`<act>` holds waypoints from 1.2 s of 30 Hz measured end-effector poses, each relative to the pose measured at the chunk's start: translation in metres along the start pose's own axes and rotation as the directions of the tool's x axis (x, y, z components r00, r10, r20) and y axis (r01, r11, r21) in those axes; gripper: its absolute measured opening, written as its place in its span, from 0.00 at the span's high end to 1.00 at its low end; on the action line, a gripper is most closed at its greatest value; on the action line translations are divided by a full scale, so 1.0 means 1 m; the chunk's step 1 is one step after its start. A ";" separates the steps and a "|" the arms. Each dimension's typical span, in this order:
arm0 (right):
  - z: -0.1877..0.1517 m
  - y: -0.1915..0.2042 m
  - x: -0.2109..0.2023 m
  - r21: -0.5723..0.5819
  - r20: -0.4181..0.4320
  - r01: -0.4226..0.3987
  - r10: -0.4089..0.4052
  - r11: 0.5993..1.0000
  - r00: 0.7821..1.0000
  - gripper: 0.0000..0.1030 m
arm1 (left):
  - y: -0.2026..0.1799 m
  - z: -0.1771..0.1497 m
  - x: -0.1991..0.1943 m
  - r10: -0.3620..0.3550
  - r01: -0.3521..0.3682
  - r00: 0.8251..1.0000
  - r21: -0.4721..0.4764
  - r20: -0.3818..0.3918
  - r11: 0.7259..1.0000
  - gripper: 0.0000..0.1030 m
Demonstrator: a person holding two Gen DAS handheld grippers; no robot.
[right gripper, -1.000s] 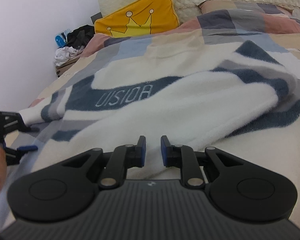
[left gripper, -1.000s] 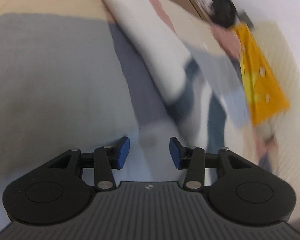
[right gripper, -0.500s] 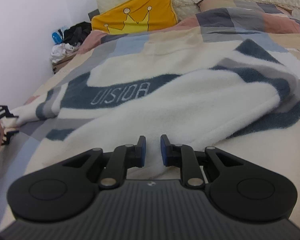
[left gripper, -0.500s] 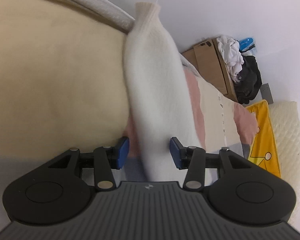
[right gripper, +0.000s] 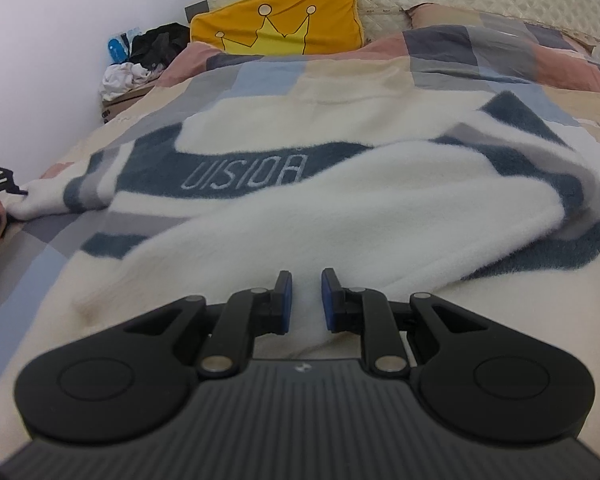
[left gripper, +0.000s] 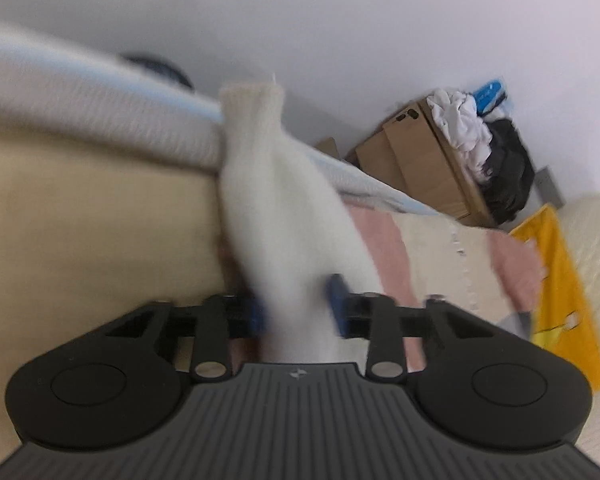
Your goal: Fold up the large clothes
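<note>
**Two wrist views, low over the bed**

The left wrist camera looks along its fingers toward the bed's edge and wall, close on the white sleeve (left gripper: 284, 216). The right wrist camera faces the headboard across the sweater (right gripper: 340, 208). Both catch the yellow pillow (right gripper: 280, 28) and cardboard box (left gripper: 416, 160).

The sweater (right gripper: 340, 216) is big, soft and fluffy. It is white with dark blue and grey stripes and pale letters on one blue band. It lies spread out and a bit rumpled on the bed, just in front of the right tongs (right gripper: 304, 300), with its near white edge between them. One white sleeve (left gripper: 276, 208) stretches out long, and the left tongs (left gripper: 300, 312) are closing on it.
</note>
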State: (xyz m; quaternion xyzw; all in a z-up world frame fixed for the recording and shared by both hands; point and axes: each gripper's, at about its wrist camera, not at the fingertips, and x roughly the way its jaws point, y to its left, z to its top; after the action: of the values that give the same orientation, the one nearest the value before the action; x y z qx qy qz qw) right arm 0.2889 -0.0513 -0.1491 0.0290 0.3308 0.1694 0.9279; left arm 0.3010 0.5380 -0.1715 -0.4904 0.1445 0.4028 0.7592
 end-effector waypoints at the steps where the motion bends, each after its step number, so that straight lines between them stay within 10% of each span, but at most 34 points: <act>1: 0.000 0.001 0.000 -0.004 -0.002 -0.001 0.001 1.000 1.000 0.82 | -0.004 0.002 0.000 0.020 -0.020 1.000 0.041 0.009 0.999 0.83; 7: 0.003 -0.004 -0.008 0.040 0.034 -0.016 0.014 0.999 0.999 0.81 | -0.054 0.001 -0.028 0.036 -0.067 0.993 0.285 0.113 0.956 0.88; 16: 0.009 -0.015 -0.023 0.083 0.017 -0.035 0.034 0.996 0.999 0.81 | -0.187 -0.025 -0.122 -0.230 0.101 0.961 0.576 0.155 0.811 0.89; 36: 0.018 -0.087 -0.092 0.324 0.170 -0.045 -0.011 0.945 0.985 0.80 | -0.330 -0.269 -0.300 -0.555 0.443 0.817 0.786 -0.156 0.431 0.89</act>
State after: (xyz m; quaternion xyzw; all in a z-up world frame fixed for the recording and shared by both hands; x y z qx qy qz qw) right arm 0.2591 -0.1625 -0.0945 0.1996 0.2741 0.1172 0.9334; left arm 0.4061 0.1009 0.0916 -0.0939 0.1077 0.0818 0.9864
